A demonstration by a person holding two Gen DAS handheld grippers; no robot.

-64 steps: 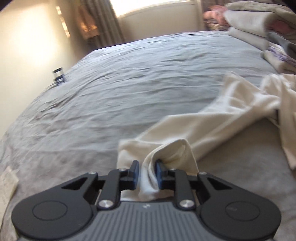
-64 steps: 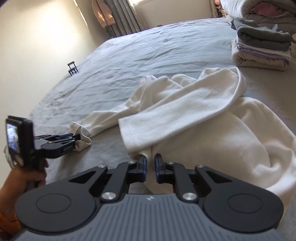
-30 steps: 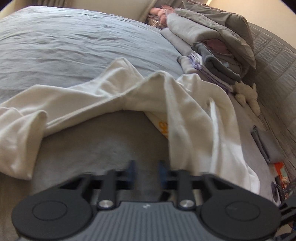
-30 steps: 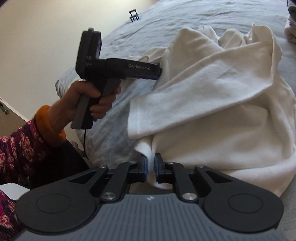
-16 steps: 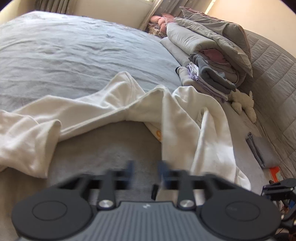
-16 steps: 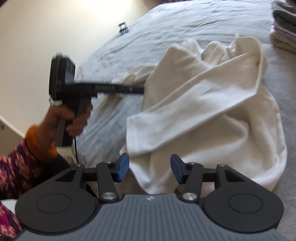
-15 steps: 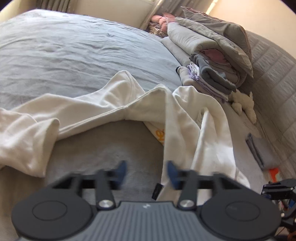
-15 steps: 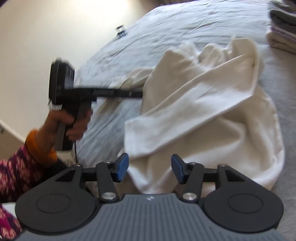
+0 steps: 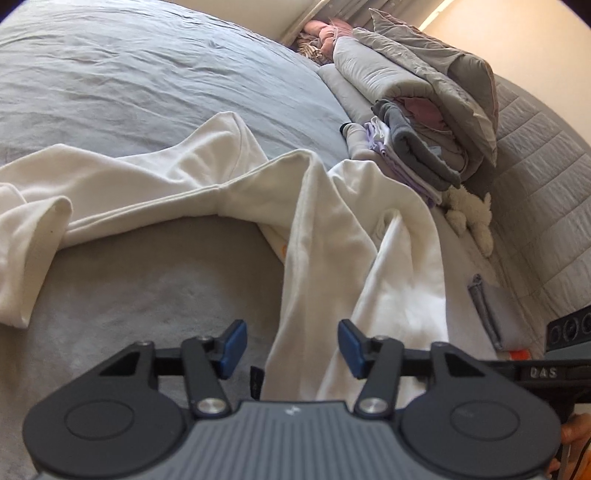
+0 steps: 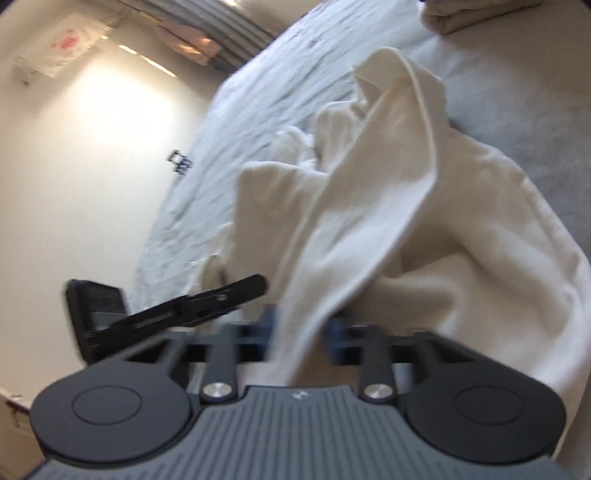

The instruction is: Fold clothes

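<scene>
Two grippers at frame bottom over crumpled cream cotton garment [image 9: 325, 229] on grey bedspread [image 9: 129, 92]. Left gripper [image 9: 291, 347]: just narrowing, pads spread, cloth between, untouched. Right gripper [image 10: 301, 326]: just closing, blurred, pinching garment fold.

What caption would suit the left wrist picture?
Open left gripper straddling a fold of the white garment on a grey bed, folded clothes stacked beyond.

We see a wide bed [image 9: 140, 74] with a grey, wrinkled sheet. At its far side lies a rolled grey duvet [image 9: 417, 77], and a quilted grey headboard [image 9: 543, 177] stands on the right. A small white soft toy [image 9: 469, 214] sits near it. The cream wall [image 10: 85, 155] carries a bright patch of light, and curtains [image 10: 236, 26] hang beyond.
</scene>
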